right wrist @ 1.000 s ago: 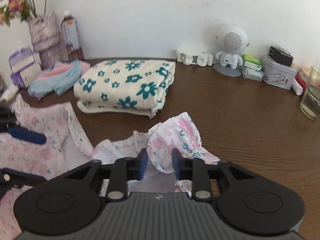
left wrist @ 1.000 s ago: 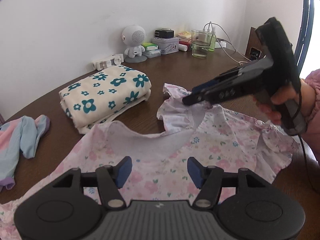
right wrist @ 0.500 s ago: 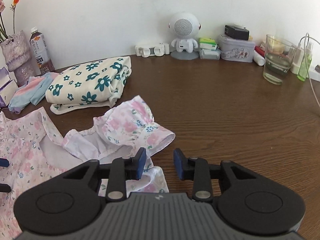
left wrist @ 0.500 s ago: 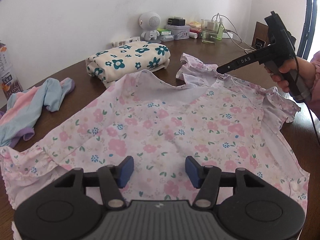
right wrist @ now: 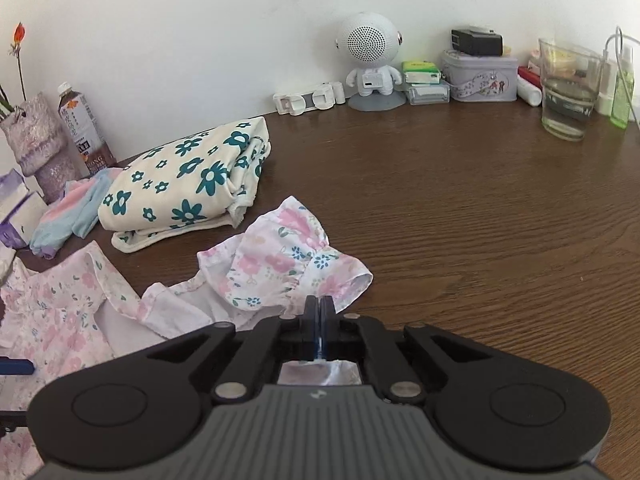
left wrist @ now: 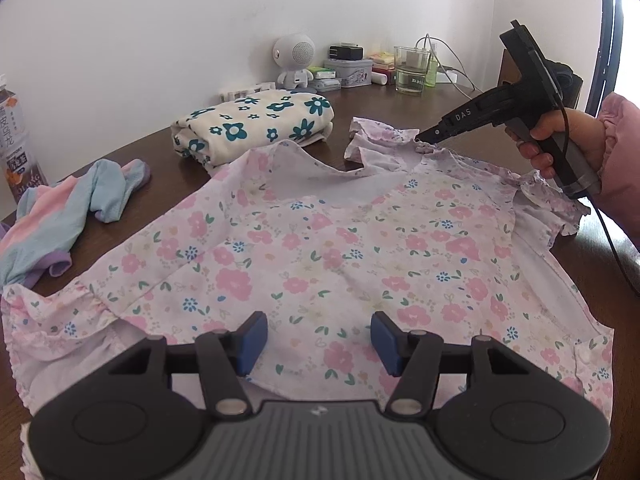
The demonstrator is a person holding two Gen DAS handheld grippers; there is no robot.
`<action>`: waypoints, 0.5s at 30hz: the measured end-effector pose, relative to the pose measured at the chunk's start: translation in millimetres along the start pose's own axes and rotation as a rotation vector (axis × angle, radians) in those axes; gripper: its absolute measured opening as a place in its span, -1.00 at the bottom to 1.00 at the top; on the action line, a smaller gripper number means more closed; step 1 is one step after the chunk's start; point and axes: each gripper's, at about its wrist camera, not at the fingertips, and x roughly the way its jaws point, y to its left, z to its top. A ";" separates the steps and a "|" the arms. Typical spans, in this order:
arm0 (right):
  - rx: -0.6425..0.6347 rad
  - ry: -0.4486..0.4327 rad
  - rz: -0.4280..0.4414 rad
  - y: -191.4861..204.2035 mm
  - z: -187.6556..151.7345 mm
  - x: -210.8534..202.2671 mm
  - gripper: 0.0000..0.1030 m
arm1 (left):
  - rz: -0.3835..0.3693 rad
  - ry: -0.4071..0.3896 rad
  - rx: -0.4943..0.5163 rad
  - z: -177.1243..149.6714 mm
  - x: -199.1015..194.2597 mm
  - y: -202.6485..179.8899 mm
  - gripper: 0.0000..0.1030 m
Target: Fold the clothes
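Pink floral cotton blouse with ruffled sleeves (left wrist: pixel 340 248) is lying spread flat on the brown wooden desk (right wrist: pixel 480 208), filling pretty much everything in front of the left gripper (left wrist: pixel 318 344). That gripper hovers over the near part of the cloth with its blue pads about half apart, and I can't see them pinching any fabric. The right gripper (right wrist: pixel 319 316) has just been closing and is now clamped tight on the blouse at the shoulder by the neckline, with the ruffled sleeve (right wrist: pixel 296 264) bunched up right past its tips. From the left wrist view you can see a hand in a pink sleeve (left wrist: pixel 560 140) holding that right gripper, off to the far right.

Further out, beyond the blouse's collar and to the left of the right gripper, sits a folded cream cloth with teal flower print (right wrist: pixel 188 184). Left of that, a crumpled pastel blue-and-pink garment (left wrist: pixel 60 216). Way at the back along the wall: a little white robot-shaped speaker (right wrist: pixel 370 64), a clear drinking glass (right wrist: pixel 568 88) and a bottled tea drink (right wrist: pixel 82 128).
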 end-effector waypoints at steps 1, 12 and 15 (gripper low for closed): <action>0.008 -0.010 -0.035 -0.5 0.3 -0.1 -0.99 | 0.001 0.000 -0.001 -0.9 -0.8 -0.3 0.09; 0.028 -0.051 -0.083 -7.5 -7.3 -40.4 -0.70 | 0.021 -0.014 -0.022 -5.7 -4.4 -1.8 0.10; -0.010 -0.017 -0.093 -6.7 -23.2 -53.6 -0.70 | 0.029 -0.016 -0.028 -6.4 -4.8 -2.7 0.10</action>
